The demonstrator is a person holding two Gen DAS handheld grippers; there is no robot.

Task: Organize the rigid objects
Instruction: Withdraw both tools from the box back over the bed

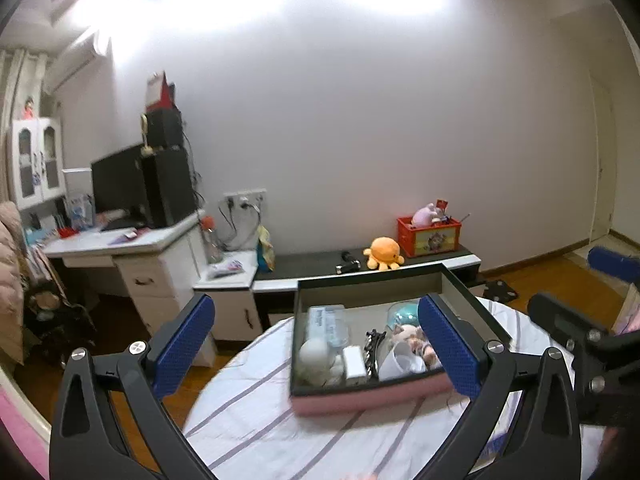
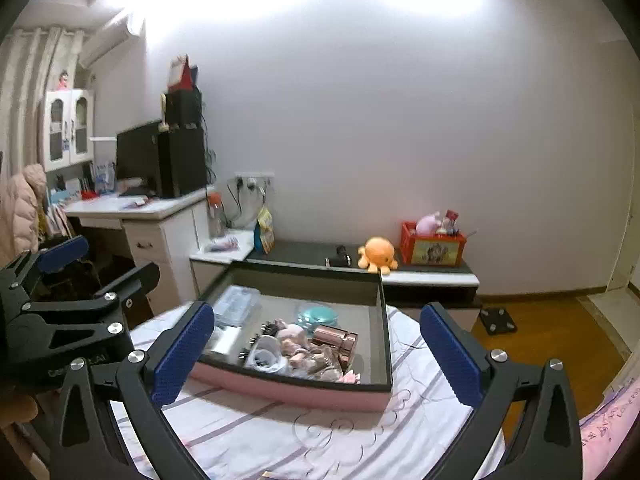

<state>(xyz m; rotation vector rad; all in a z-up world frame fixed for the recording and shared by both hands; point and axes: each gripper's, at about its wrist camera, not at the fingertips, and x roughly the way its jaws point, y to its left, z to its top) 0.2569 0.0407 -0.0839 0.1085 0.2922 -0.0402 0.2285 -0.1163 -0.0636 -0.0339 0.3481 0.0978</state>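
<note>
A pink box (image 1: 360, 400) with a dark rim and grey inside stands on a round table with a striped white cloth (image 1: 280, 432). It holds several small things: a clear plastic case (image 1: 328, 322), a white round item (image 1: 314, 352), a teal lid (image 2: 317, 314) and a copper-coloured can (image 2: 336, 342). The box also shows in the right wrist view (image 2: 288, 394). My left gripper (image 1: 320, 344) is open and empty, raised in front of the box. My right gripper (image 2: 316, 350) is open and empty, also in front of the box.
A low dark bench (image 2: 360, 260) stands by the wall with an orange plush octopus (image 2: 378, 254) and a red toy crate (image 2: 434, 244). A white desk (image 1: 132, 240) with a monitor is at the left. The wooden floor (image 2: 552, 332) lies to the right.
</note>
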